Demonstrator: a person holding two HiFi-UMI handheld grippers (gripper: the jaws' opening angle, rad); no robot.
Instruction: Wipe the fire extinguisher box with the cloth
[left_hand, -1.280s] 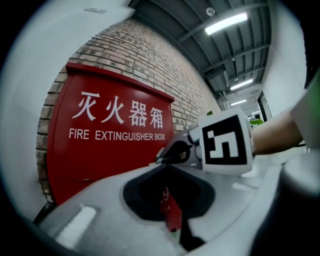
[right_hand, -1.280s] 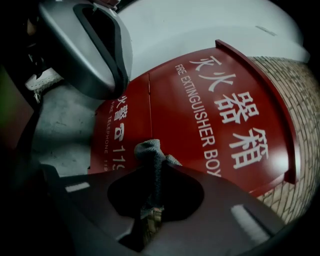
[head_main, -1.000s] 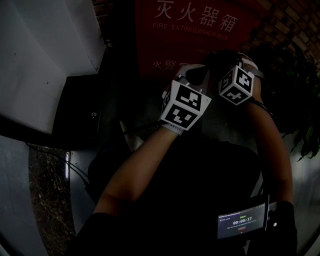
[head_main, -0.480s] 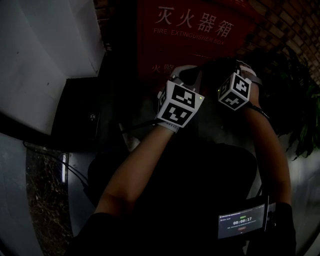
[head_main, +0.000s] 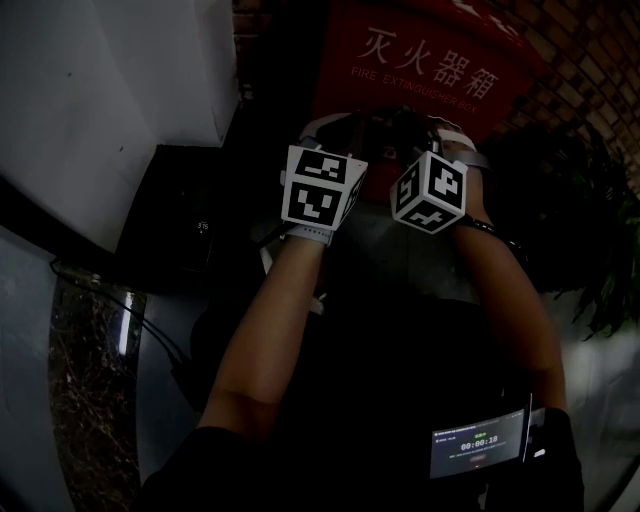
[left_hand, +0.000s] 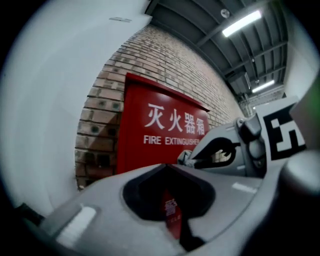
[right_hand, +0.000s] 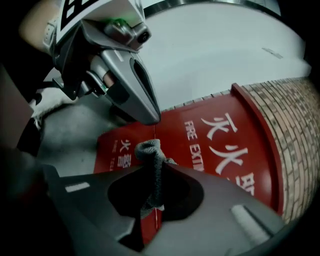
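Standing at far left: a smooth white wall (head_main: 100, 100), with a dark boxy unit (head_main: 165, 215) low against its foot.

Left gripper (left_hand: 166, 167): grey, with a marker cube, held up in front of the box. Its jaws are brought together at the tips with nothing between them. Only a slip of red shows through the hollow behind the tips.

Red metal fire extinguisher box (head_main: 430, 70): upright against the brick, with white Chinese characters and the words "FIRE EXTINGUISHER BOX" on its front. It lies straight ahead of both grippers, and its seam runs down the middle in the right gripper view.

Right gripper (right_hand: 155, 167): just beside the left one and level with it, jaws closed on the cloth.

Grey knitted cloth (right_hand: 149, 150): pinched in a bunched fold that stands up past the jaw tips, with a short tail hanging below them. It lies before the box front, but whether it touches the red surface cannot be told.

Brown brick wall (left_hand: 165, 60): behind the box and to either side of it.

Dark leafy plant (head_main: 600, 250): at far right.

Small lit screen (head_main: 478, 445): near the person's right arm, showing a timer.
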